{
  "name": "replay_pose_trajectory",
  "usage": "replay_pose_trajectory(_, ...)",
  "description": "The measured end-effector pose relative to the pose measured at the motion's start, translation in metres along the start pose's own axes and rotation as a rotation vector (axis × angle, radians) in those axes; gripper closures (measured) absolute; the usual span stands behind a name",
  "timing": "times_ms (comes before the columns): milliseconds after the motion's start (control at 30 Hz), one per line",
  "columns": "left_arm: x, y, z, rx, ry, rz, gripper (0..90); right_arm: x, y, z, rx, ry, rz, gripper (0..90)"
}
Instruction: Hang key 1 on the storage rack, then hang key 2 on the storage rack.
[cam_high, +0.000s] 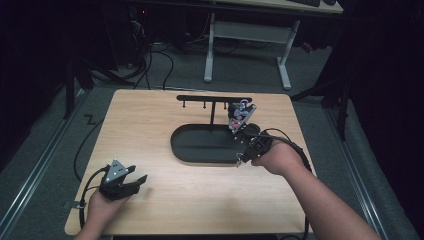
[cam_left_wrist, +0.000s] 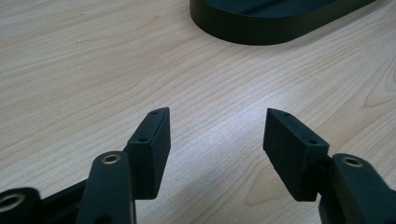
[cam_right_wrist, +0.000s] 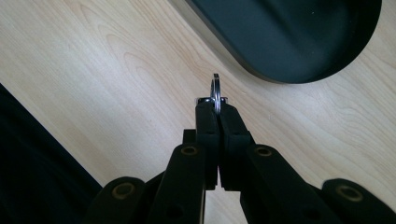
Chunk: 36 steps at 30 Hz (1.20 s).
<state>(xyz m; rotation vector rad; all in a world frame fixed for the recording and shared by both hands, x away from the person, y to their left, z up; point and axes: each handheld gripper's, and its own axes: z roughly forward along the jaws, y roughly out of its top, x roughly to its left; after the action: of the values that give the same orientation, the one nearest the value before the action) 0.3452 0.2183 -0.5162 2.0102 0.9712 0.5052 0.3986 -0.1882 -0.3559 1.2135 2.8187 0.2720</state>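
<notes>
— Why is your right gripper (cam_right_wrist: 215, 108) pinched so tight?

— I've clamped its jaws on a thin metal ring (cam_right_wrist: 215, 89), edge-on, so it can't slip. It hangs above the table (cam_high: 150, 120), just right of the black tray (cam_high: 192, 150), near the hook rack (cam_high: 212, 99); I think that's where it belongs, though the high view is dim.

— And your left gripper (cam_left_wrist: 215, 140)?

— Parked at the near left, jaws spread, empty, out of the way.

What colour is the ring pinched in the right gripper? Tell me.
Silvery metal; the ring shows best in the right gripper view.
</notes>
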Motion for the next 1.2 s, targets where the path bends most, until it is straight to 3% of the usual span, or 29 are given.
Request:
replay_pose_trajectory(67, 0.0, 0.0, -0.001, 0.003, -0.002, 0.001, 42.0, -0.002, 0.003, 0.0, -0.006, -0.001, -0.021, 89.3)
replay_pose_trajectory(100, 0.0, 0.0, -0.001, 0.004, 0.0, 0.002, 42.0, -0.001, 0.004, -0.001, 0.006, -0.001, 0.014, 89.3)
replay_pose_trajectory(167, 0.0, 0.0, -0.001, 0.003, 0.002, 0.004, 41.9, -0.004, 0.008, -0.001, -0.006, -0.006, -0.022, 89.3)
replay_pose_trajectory(200, 0.0, -0.001, -0.001, 0.003, 0.003, 0.005, 41.9, -0.003, 0.009, -0.002, -0.003, -0.004, -0.002, 89.3)
replay_pose_trajectory(267, 0.001, -0.001, -0.002, 0.004, 0.001, 0.0, 42.0, -0.005, 0.013, -0.003, -0.01, -0.006, -0.031, 89.3)
replay_pose_trajectory(367, 0.002, -0.002, -0.002, -0.002, 0.002, -0.006, 42.0, -0.005, 0.018, -0.006, -0.005, -0.002, -0.007, 89.3)
replay_pose_trajectory(500, 0.001, -0.002, -0.002, -0.001, 0.001, -0.001, 42.0, -0.009, 0.025, -0.008, -0.009, -0.004, -0.028, 89.3)
replay_pose_trajectory(533, 0.001, -0.001, -0.002, -0.002, 0.0, -0.002, 42.0, -0.009, 0.027, -0.009, -0.006, -0.003, -0.006, 89.3)
replay_pose_trajectory(767, 0.001, -0.001, -0.001, 0.0, -0.003, -0.002, 41.9, -0.017, 0.042, -0.015, -0.017, -0.009, -0.012, 89.3)
replay_pose_trajectory(833, 0.001, -0.001, -0.001, -0.001, -0.004, -0.001, 42.0, -0.018, 0.046, -0.018, -0.012, -0.01, 0.013, 89.3)
replay_pose_trajectory(933, 0.001, -0.001, -0.001, -0.001, -0.004, 0.001, 42.0, -0.021, 0.052, -0.021, -0.018, -0.017, 0.016, 89.3)
replay_pose_trajectory(967, 0.001, -0.001, -0.002, -0.001, -0.005, 0.0, 42.0, -0.024, 0.054, -0.022, -0.026, -0.023, -0.002, 89.3)
replay_pose_trajectory(1167, 0.001, -0.001, -0.002, -0.004, -0.003, 0.0, 42.0, -0.029, 0.062, -0.026, -0.025, -0.018, 0.029, 89.3)
replay_pose_trajectory(1200, 0.001, -0.001, -0.002, -0.004, -0.003, 0.001, 42.0, -0.031, 0.063, -0.026, -0.027, -0.021, 0.011, 89.3)
